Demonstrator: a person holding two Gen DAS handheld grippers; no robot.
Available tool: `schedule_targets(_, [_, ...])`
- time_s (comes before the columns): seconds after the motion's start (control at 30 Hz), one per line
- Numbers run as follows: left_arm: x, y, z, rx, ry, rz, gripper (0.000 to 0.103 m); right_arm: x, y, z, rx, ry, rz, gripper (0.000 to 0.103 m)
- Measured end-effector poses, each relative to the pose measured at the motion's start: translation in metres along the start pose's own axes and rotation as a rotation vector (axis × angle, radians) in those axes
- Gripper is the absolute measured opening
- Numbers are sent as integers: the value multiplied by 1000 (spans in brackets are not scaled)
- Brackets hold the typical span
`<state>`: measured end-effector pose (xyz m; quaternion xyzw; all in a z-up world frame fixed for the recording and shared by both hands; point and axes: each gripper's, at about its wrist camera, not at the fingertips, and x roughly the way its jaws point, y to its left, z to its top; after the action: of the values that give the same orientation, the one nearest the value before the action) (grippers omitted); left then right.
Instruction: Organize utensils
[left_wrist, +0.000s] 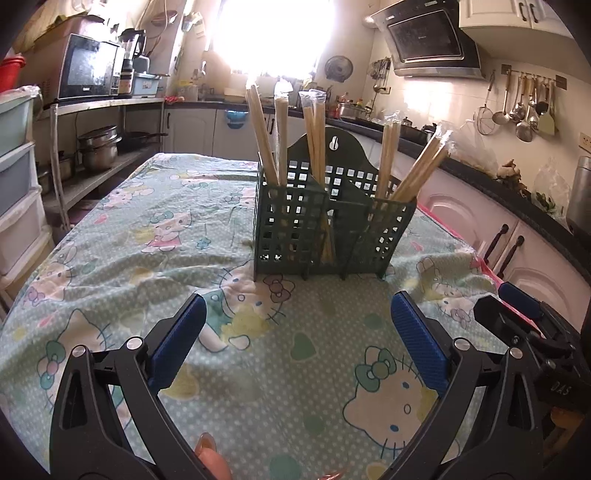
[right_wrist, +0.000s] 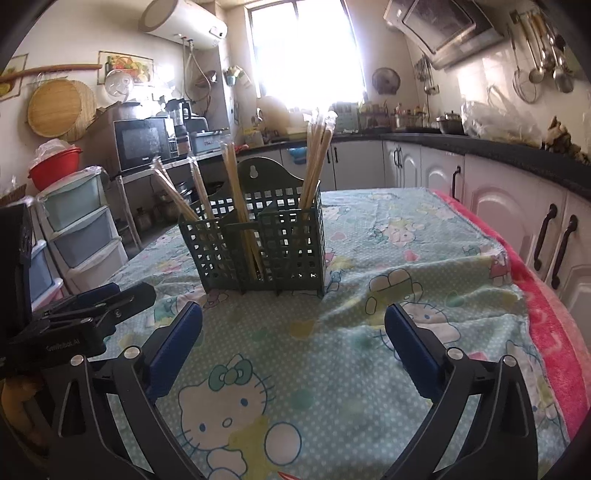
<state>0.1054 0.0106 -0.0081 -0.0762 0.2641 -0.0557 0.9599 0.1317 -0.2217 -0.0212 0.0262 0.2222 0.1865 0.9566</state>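
Covering the tabletop (left_wrist: 110, 258) is a pale green cartoon-cat cloth (right_wrist: 332, 369), rumpled into folds near its right side, with a pink blanket edge (right_wrist: 546, 295) showing beneath it along that side in the right wrist view.

Kitchen surroundings: white cabinets under a dark counter (right_wrist: 498, 155) run along the right; a microwave (left_wrist: 88, 68) sits on a shelf at the left; a stack of plastic drawers (right_wrist: 77, 229) stands at the left of the tabletop.

Task item: a dark green perforated utensil holder (left_wrist: 295, 229) stands upright on the cloth at mid-table, ahead of both grippers and well apart from them. It has several compartments and a raised back plate with a hanging hole. Wrapped pairs of wooden chopsticks (left_wrist: 264, 136) stand inside it, spread across the compartments; those in the outer compartment on the right of the left wrist view lean outward. No chopsticks lie on the visible cloth.

Left gripper (left_wrist: 299, 332): jaws spread wide, blue pads (left_wrist: 181, 336) clear of everything, nothing between them, hovering over bare cloth. The right gripper's body shows at the right edge of this view.

Right gripper (right_wrist: 293, 332): jaws spread wide, blue pads (right_wrist: 413, 350) clear, nothing between them, likewise over bare cloth. The left gripper's body shows at the left edge of this view.
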Motion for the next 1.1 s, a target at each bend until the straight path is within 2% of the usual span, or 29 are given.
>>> schedule_targets(0.07, [-3,-2,-3,11,-17,-6,92,-3,1,-6,-11,-13,-16,96])
schedule_targets(0.2, [-5,-5,-8,25,-37,-11,92,-2,-2,-12,22,18,-16,96])
schedule_targets(0.33, [-2,-6,-14,22,-20,-7,92,2,-6,-17,38,35,-24,96])
schedule_targets(1.1, [-3,-8,-15,37,-30,16,92,0,-10,-18,57,33,-34,96])
